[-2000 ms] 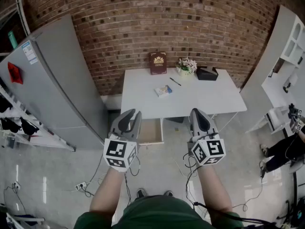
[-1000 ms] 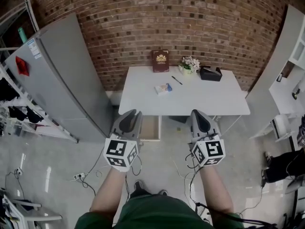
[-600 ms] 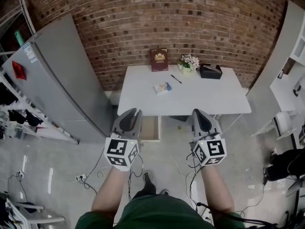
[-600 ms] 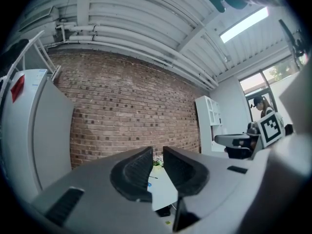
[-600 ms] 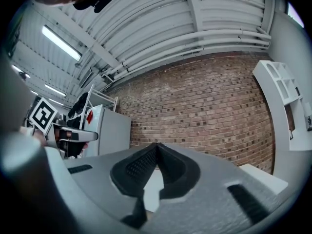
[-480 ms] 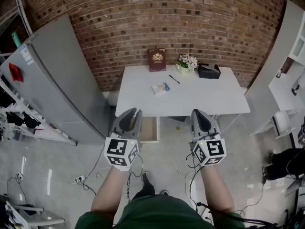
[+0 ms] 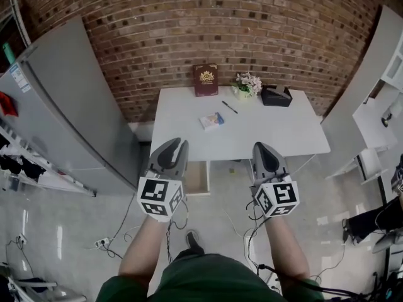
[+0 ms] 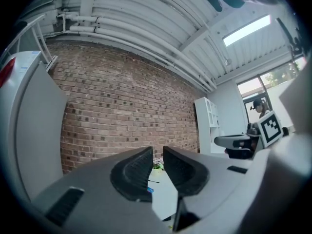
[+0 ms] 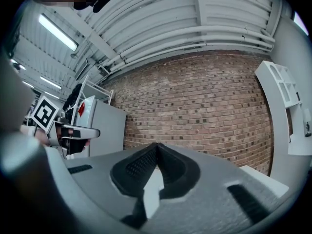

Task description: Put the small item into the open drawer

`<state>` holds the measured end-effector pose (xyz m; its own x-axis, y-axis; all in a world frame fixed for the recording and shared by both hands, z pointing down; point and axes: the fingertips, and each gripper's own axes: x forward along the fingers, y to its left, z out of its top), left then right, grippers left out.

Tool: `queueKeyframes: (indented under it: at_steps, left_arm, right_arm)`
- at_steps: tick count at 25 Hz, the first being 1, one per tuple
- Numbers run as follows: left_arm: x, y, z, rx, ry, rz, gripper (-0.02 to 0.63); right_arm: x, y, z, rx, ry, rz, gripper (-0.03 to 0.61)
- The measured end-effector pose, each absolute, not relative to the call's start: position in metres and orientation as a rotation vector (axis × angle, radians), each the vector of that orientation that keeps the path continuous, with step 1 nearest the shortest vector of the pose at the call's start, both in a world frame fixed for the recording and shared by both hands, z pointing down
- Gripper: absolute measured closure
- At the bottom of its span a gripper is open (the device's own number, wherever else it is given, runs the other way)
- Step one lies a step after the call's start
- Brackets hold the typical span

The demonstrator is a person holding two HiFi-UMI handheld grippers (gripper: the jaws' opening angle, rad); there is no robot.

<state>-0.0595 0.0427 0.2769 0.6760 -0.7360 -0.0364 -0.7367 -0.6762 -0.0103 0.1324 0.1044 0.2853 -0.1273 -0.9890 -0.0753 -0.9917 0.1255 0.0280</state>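
- Head view: brick wall behind everything.
- White table stands against the wall.
- Open drawer projects under the table's front edge, left of centre.
- Left gripper: empty, jaws a narrow slit apart.
- Right gripper: empty, jaws closed together.
- Small item lies on the tabletop, well apart from both grippers.

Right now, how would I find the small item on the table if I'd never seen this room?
Find the white table against the brick wall. Near its middle lies a small flat packet. Unlike the book, flowers and black box along the back edge, it is white with some blue.
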Motion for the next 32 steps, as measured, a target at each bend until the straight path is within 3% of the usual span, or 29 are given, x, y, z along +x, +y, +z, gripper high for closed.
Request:
queueKeyframes:
  at_steps: [20, 32]
  left_arm:
    - [-0.117, -0.067, 0.309, -2.963, 1.217, 0.117, 0.554]
    - [-0.109, -0.097, 0.322, -2.941, 1.241, 0.061, 0.552]
  right_arm:
    - [0.089, 0.004, 0.303, -2.192, 2.327, 0.056, 0.575]
    - [0.101, -0.042, 0.321, -2.149, 2.345, 0.009, 0.575]
